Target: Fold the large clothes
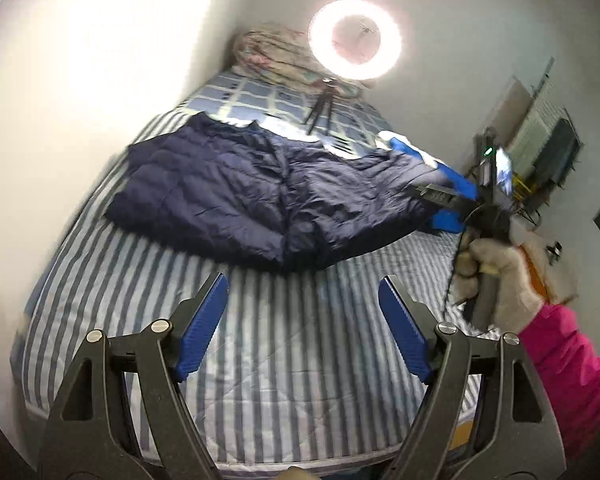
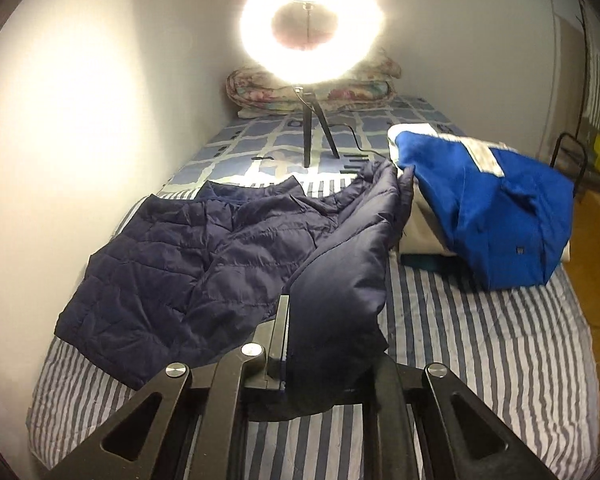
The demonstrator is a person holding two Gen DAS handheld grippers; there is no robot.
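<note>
A dark navy quilted jacket (image 1: 236, 196) lies spread on the striped bed (image 1: 284, 360); it also shows in the right wrist view (image 2: 188, 256). My left gripper (image 1: 302, 316) is open and empty, held above the bare sheet in front of the jacket. My right gripper (image 2: 320, 340) is shut on the jacket's right sleeve and holds it lifted over the bed. In the left wrist view the right gripper (image 1: 440, 194) is at the jacket's right end, held by a gloved hand.
A blue and white garment (image 2: 488, 216) is piled on the bed's right side. A ring light on a tripod (image 2: 310, 28) stands on the checked sheet behind the jacket. Folded floral bedding (image 2: 260, 92) lies at the head. A white wall runs along the left.
</note>
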